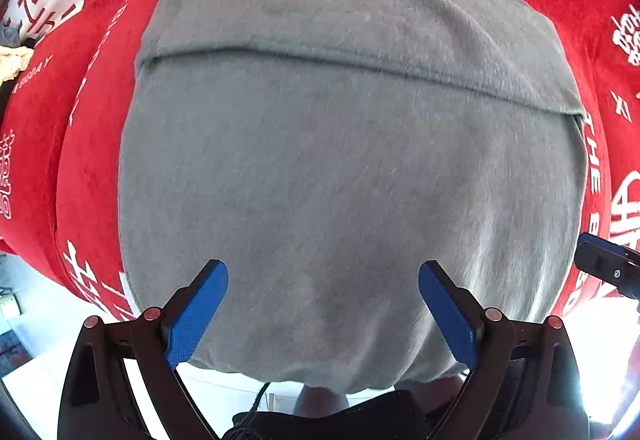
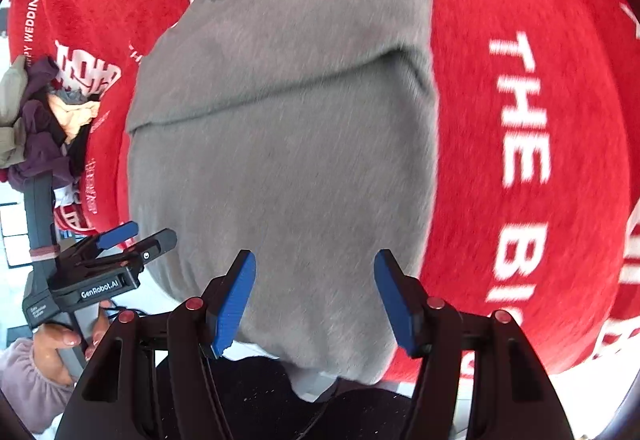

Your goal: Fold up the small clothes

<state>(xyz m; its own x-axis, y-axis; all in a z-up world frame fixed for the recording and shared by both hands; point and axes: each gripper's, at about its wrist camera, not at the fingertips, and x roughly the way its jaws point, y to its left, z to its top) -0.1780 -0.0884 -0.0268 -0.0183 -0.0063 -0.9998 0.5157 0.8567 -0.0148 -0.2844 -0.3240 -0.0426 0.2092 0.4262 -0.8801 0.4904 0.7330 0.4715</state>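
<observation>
A grey knit sweater (image 1: 340,143) lies flat on a red cloth, collar at the far end, with a folded sleeve edge running across its chest. It also shows in the right wrist view (image 2: 288,143). Its hem hangs over the near table edge. My left gripper (image 1: 323,280) is open and empty above the hem on the sweater's left side. My right gripper (image 2: 315,276) is open and empty above the hem on the sweater's right side. The right gripper shows at the right edge of the left wrist view (image 1: 608,264). The left gripper shows in the right wrist view (image 2: 120,244).
The red cloth (image 2: 520,79) with white lettering covers the table. A pile of other clothes (image 2: 44,119) lies at the far left, also seen in the left wrist view (image 1: 14,55). The table's near edge runs below the hem.
</observation>
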